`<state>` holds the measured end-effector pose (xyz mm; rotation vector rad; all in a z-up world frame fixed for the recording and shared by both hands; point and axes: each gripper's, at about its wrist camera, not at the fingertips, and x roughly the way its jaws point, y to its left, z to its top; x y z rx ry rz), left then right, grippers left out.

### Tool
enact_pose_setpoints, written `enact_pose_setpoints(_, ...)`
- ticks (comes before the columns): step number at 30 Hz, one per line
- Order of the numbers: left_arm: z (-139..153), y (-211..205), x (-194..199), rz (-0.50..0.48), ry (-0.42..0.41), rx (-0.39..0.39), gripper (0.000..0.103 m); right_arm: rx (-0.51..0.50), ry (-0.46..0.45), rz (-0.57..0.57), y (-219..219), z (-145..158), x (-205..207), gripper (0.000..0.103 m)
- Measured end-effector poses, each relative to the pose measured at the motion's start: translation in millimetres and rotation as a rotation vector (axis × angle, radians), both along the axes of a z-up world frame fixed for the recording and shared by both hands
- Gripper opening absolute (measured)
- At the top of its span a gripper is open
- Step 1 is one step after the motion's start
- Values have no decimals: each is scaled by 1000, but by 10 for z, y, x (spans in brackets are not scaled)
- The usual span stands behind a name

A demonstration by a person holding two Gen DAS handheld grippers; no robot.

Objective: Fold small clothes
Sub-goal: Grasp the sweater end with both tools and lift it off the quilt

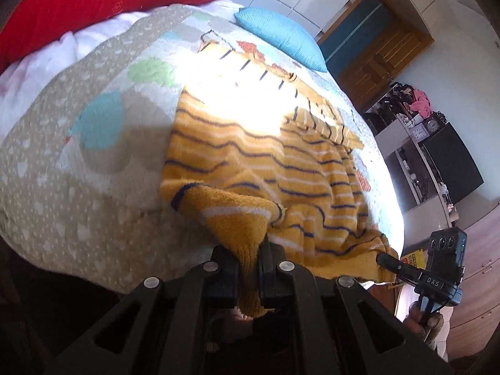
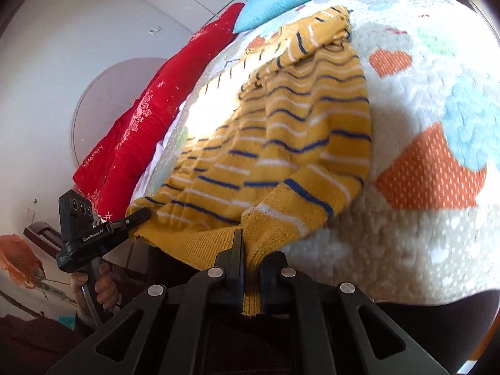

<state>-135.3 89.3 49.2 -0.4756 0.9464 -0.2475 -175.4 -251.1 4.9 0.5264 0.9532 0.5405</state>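
Observation:
A small mustard-yellow sweater (image 1: 250, 143) with blue and white stripes lies spread on a patterned bed blanket (image 1: 62, 172). My left gripper (image 1: 250, 259) is shut on the sweater's near hem corner, at the bed's front edge. My right gripper (image 2: 251, 265) is shut on the other hem corner of the sweater (image 2: 281, 131). Each gripper shows in the other's view: the right one (image 1: 382, 257) at the sweater's right corner, the left one (image 2: 142, 214) at its left corner. The sweater's far end lies in bright sunlight.
A red pillow (image 1: 93, 3) and a blue cushion (image 1: 281, 34) lie at the bed's head. A wooden door (image 1: 375, 53) and shelves with a dark screen (image 1: 450, 162) stand to the right. A white wall (image 2: 78, 47) is on the other side.

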Motion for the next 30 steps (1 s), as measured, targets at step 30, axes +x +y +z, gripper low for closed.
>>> enact_pose_setpoints(30,-191,-45,3471,86,115,45,13,-184,17,-185,-10,336,3549,10)
